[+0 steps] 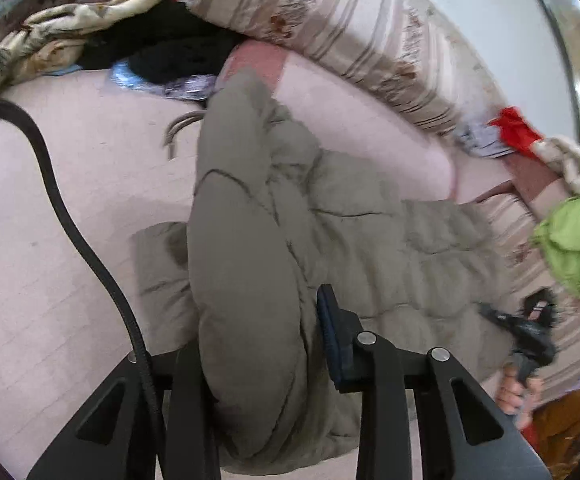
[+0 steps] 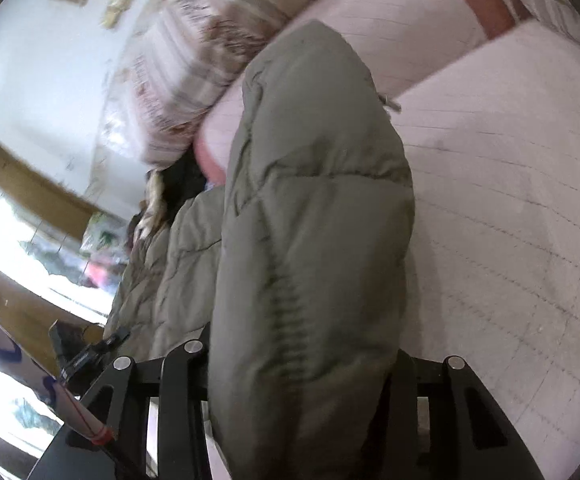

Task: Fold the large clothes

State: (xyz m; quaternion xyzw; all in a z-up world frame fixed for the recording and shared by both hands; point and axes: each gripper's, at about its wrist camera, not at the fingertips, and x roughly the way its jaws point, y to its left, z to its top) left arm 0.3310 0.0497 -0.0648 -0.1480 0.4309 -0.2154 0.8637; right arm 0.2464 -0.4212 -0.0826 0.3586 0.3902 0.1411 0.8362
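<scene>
Left wrist view, both grippers' jaws clamped on olive puffer jacket (image 1: pixel 250 240), pink bedspread (image 1: pixel 50 240) beneath.

Soft daylight fills both views, fairly bright and even. In the right wrist view the window (image 2: pixel 18 264) at the left edge is blown out to white, with glare washing over the floor beside it. The striped cushion (image 2: pixel 178 80) and wall there are smeared by motion blur. The jacket (image 2: pixel 310 208) is softly focused, with gentle shadows in its folds. In the left wrist view the jacket (image 1: pixel 250 208) casts a faint shadow on the pale bed (image 1: pixel 50 220). The green cloth (image 1: pixel 574 240) and the far gripper (image 1: pixel 530 328) are blurred. Fisheye bending curves the edges, and dark vignette rings the corners.
</scene>
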